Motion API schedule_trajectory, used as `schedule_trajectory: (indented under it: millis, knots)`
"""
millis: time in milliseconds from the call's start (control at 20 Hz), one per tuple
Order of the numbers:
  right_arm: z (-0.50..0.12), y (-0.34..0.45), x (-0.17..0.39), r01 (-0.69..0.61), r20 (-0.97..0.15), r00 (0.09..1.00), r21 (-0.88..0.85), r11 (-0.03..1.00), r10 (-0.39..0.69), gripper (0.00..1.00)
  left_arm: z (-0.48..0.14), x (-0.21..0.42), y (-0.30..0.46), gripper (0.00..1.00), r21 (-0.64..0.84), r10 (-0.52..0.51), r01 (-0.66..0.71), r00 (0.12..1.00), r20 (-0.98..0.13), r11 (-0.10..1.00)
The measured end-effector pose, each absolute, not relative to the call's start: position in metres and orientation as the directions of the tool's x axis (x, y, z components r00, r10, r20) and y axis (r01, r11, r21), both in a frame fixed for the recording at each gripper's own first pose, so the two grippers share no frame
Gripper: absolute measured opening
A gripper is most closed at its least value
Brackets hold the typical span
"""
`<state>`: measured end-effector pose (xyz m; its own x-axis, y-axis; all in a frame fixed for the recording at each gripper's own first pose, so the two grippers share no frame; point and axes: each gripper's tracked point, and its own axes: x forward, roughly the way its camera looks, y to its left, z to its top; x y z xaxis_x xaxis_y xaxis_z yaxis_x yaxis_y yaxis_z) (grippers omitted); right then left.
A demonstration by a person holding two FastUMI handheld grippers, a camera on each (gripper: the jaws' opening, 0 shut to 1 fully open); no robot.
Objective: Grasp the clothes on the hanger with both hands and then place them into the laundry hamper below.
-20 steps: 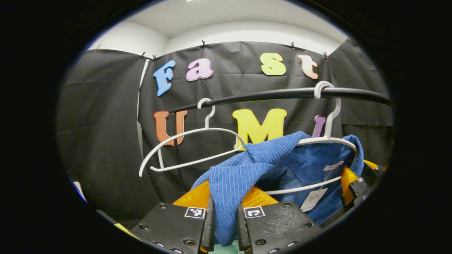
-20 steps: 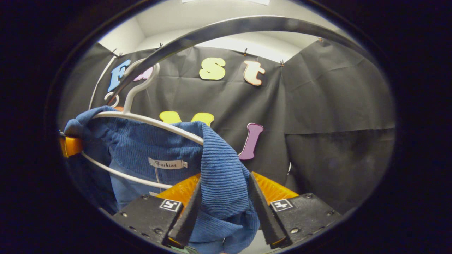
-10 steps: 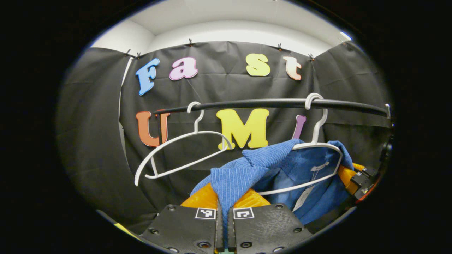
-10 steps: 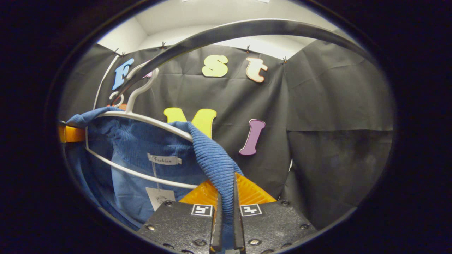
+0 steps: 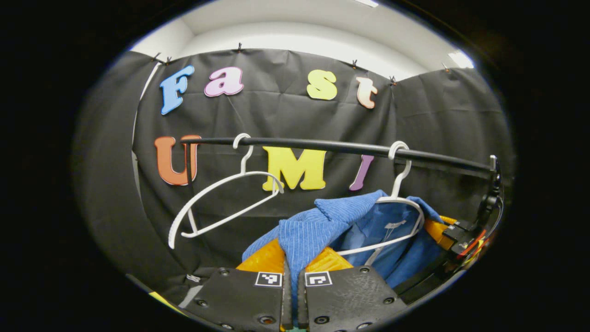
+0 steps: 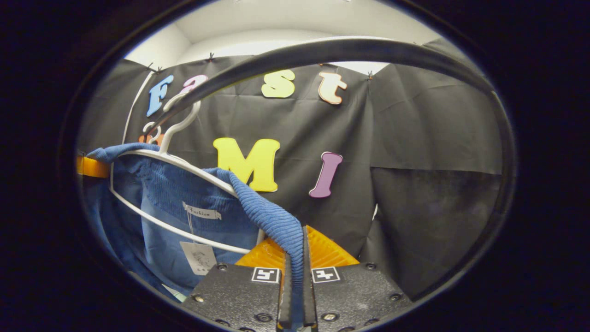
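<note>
Hanging from the rail: bare hanger at left, corduroy shirt on its hanger at right, stretching between left gripper and right gripper.

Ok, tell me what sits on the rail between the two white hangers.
Nothing: in the left gripper view the black rail runs bare between the empty hanger and the hanger carrying the blue garment.

Blue ribbed garment, white hangers

Black cloth is hanging creased across the booth's walls, pinned along its top edge. Above it, a white wall is catching bright ceiling light.
</note>
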<state>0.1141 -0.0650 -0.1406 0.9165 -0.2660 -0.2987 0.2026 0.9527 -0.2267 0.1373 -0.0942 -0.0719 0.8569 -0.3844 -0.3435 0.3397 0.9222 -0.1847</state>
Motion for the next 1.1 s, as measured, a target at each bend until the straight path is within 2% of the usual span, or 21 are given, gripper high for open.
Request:
schedule_trajectory:
  millis: [50,250,300,450,650,700,850,900,950,1050,1100]
  knots:
    - [-0.136,-0.066,0.113,0.200,-0.290,0.920,-0.231,0.952,-0.263,0.12,-0.067,0.137,-0.093,0.04,-0.182,-0.393,0.350,0.854,-0.342,0.919]
    - [-0.133,-0.068,0.107,0.195,-0.298,0.919,-0.222,0.955,-0.257,0.12,-0.052,0.129,-0.095,0.04,-0.179,-0.473,0.438,0.806,-0.357,0.881]
    - [-0.133,-0.070,0.106,0.197,-0.301,0.919,-0.212,0.957,-0.256,0.12,-0.042,0.131,-0.093,0.07,-0.173,-0.490,0.459,0.801,-0.343,0.871]
    - [-0.129,-0.070,0.106,0.192,-0.289,0.923,-0.223,0.956,-0.252,0.12,-0.027,0.133,-0.084,0.04,-0.135,-0.503,0.489,0.793,-0.344,0.862]
    - [-0.125,-0.071,0.107,0.166,-0.282,0.931,-0.242,0.956,-0.233,0.12,-0.030,0.131,-0.077,0.08,-0.064,-0.492,0.509,0.781,-0.385,0.858]
    - [-0.123,-0.071,0.107,0.163,-0.280,0.931,-0.254,0.953,-0.233,0.12,-0.034,0.128,-0.078,0.05,-0.036,-0.489,0.522,0.771,-0.409,0.852]
    - [-0.113,-0.073,0.106,0.146,-0.272,0.935,-0.288,0.946,-0.227,0.12,-0.036,0.124,-0.073,0.05,0.124,-0.449,0.552,0.772,-0.449,0.824]
    - [-0.110,-0.073,0.105,0.140,-0.273,0.936,-0.294,0.945,-0.223,0.12,-0.036,0.124,-0.071,0.09,0.172,-0.437,0.559,0.774,-0.457,0.811]
    - [-0.109,-0.074,0.103,0.134,-0.276,0.936,-0.295,0.946,-0.219,0.12,-0.038,0.126,-0.071,0.04,0.185,-0.434,0.561,0.776,-0.458,0.807]
    - [-0.108,-0.076,0.098,0.104,-0.288,0.937,-0.310,0.945,-0.197,0.12,-0.037,0.127,-0.071,0.07,0.210,-0.442,0.577,0.772,-0.457,0.790]
    - [-0.109,-0.075,0.096,0.088,-0.299,0.936,-0.315,0.945,-0.186,0.12,-0.036,0.129,-0.069,0.04,0.229,-0.442,0.584,0.769,-0.461,0.779]
